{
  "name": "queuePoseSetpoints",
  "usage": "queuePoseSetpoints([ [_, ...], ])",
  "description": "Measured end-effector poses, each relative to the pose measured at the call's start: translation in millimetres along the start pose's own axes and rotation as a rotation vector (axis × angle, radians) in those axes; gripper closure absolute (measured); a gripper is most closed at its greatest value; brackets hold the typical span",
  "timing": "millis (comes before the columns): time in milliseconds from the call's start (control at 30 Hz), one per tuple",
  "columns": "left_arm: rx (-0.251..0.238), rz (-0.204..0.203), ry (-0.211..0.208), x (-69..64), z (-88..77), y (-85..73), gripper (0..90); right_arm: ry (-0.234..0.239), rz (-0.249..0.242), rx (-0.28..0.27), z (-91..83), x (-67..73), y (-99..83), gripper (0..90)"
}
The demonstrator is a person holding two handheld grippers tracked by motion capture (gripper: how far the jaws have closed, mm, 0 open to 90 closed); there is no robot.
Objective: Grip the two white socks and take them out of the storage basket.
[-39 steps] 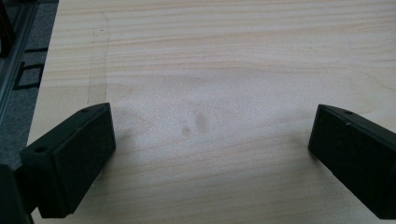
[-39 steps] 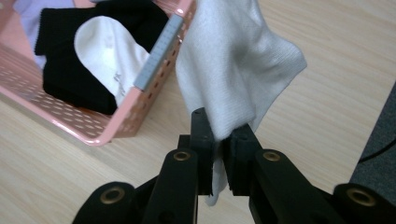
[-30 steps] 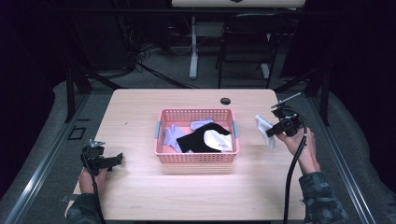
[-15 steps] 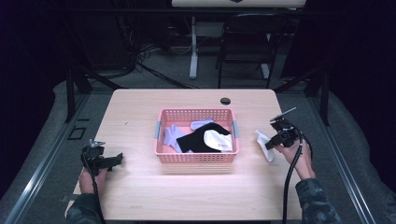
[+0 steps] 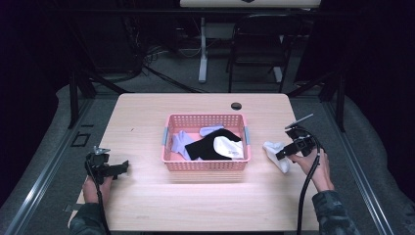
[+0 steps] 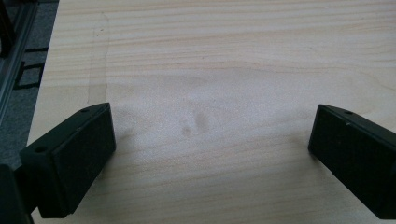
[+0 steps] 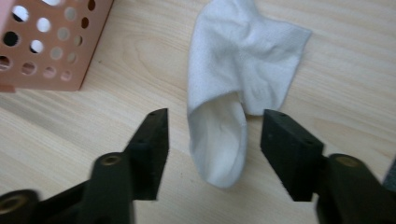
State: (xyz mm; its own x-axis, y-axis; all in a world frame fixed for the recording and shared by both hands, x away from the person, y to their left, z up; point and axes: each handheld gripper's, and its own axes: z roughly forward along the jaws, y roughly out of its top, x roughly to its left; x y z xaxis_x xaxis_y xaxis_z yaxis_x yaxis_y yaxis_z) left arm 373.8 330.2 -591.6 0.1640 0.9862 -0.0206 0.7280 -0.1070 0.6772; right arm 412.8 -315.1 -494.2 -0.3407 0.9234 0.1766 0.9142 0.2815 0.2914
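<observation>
Spanning a dark room, pale wooden table (image 5: 147, 205) bears pink basket (image 5: 205, 165).

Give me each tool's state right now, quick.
Left tool: open, nothing between its jaws.
Right tool: jaws just opened, white sock lies on the table between them, not gripped.

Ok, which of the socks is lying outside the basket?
The white sock on the bare table right of the pink basket, between the right gripper's open jaws. The others lie inside the basket.

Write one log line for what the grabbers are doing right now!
right gripper: jaws just opening, white sock released on table | left gripper: open, idle | pink basket: holds other socks
</observation>
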Motion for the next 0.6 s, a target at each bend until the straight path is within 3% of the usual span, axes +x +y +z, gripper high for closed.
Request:
queuePoseSetpoints([
  [233, 0.000, 0.000, 0.000, 0.0, 0.0, 0.1, 0.5, -0.005, 0.003, -0.072, -27.8, -0.7, -0.3, 14.5],
  [400, 0.000, 0.000, 0.000, 0.0, 0.0, 0.0, 0.5, -0.016, -0.033, -0.101, -40.2, 11.3, 3.3, 5.7],
  [600, 0.000, 0.000, 0.001, -0.1, 0.1, 0.1, 0.5, -0.022, -0.085, -0.116, -49.4, 21.3, 13.3, 3.9],
])
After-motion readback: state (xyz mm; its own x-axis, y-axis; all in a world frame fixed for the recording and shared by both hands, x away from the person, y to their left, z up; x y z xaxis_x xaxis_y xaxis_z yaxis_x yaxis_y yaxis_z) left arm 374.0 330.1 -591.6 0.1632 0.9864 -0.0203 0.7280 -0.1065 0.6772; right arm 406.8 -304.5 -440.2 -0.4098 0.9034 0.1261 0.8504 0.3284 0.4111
